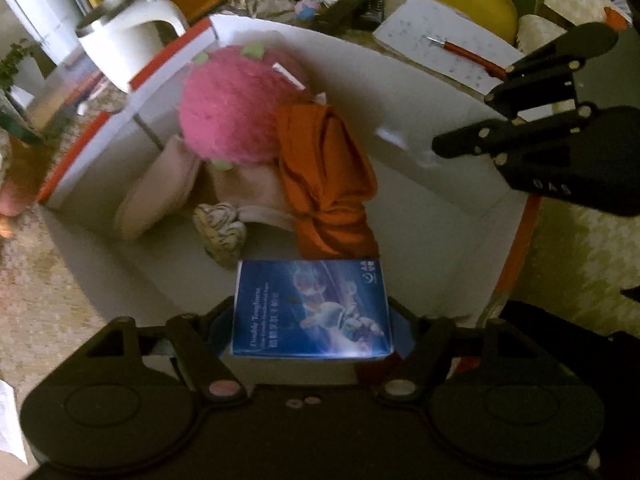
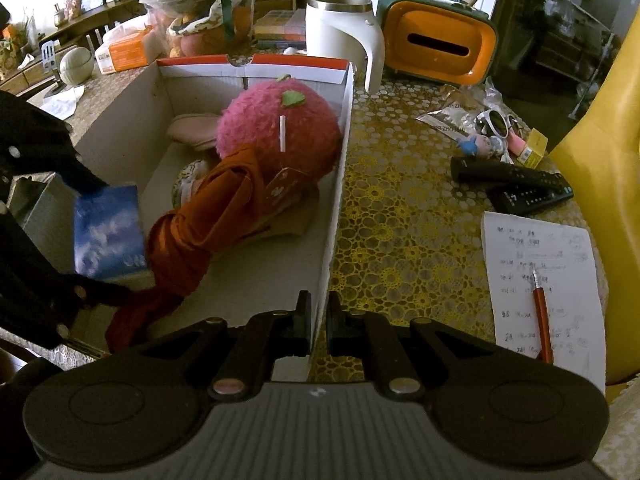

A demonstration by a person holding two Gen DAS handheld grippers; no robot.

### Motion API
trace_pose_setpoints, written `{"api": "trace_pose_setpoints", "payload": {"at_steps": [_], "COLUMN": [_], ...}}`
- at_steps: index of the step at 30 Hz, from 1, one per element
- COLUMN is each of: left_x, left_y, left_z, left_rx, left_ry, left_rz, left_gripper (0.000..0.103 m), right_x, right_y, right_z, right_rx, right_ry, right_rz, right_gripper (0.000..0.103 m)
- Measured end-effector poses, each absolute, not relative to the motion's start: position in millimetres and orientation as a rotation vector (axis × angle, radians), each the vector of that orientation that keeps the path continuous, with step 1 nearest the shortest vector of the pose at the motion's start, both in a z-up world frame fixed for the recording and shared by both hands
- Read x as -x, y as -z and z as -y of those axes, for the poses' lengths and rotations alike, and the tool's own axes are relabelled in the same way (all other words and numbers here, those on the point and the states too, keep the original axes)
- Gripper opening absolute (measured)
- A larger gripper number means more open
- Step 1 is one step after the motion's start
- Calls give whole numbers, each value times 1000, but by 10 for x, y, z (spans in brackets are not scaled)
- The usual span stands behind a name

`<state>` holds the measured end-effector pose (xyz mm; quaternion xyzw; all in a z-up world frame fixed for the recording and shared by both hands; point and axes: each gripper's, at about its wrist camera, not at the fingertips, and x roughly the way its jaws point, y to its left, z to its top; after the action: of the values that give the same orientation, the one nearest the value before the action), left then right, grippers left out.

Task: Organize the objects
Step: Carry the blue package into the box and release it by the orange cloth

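The cardboard box [image 2: 340, 184] on the worktop [image 2: 400, 220] already holds a pink plush toy [image 2: 280, 132] and orange cloth [image 2: 200, 224]; my left gripper [image 1: 312, 320] fingers grasp a blue tissue pack [image 1: 312, 308] low inside it, my right gripper [image 2: 318, 320] fingers pinch its wall, and remotes [image 2: 516, 180], sunglasses [image 2: 496, 122] and a pen [image 2: 542, 312] are left outside.

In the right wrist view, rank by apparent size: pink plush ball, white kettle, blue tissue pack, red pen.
1. pink plush ball
2. white kettle, though it sits farther back, so the order with the ball is unsure
3. blue tissue pack
4. red pen
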<state>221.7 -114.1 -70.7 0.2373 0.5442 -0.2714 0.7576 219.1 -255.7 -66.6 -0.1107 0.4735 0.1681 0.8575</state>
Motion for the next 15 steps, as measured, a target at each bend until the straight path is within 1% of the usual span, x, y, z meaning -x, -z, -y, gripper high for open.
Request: {"api": "trace_pose_setpoints", "payload": {"at_steps": [12,14,15], "left_x": [-2440,-2452,-2454], "left_y": [899,925,932], "left_z": [1117,1101,1084], "left_rx": [-423,-412,-413], "left_ry": [589,577,567], "left_rz": [-1289,-1293,-1288], "left_gripper": [75,77,80], "right_x": [-2189,-2189,-2189], "right_y": [674,677,676], "right_z": [2559,2557,2557], "right_rx": [229,228,227], "right_ry": [-351,-348,-349], "right_rz": [-1000,-1001,-1001], "right_gripper": [7,7,7]}}
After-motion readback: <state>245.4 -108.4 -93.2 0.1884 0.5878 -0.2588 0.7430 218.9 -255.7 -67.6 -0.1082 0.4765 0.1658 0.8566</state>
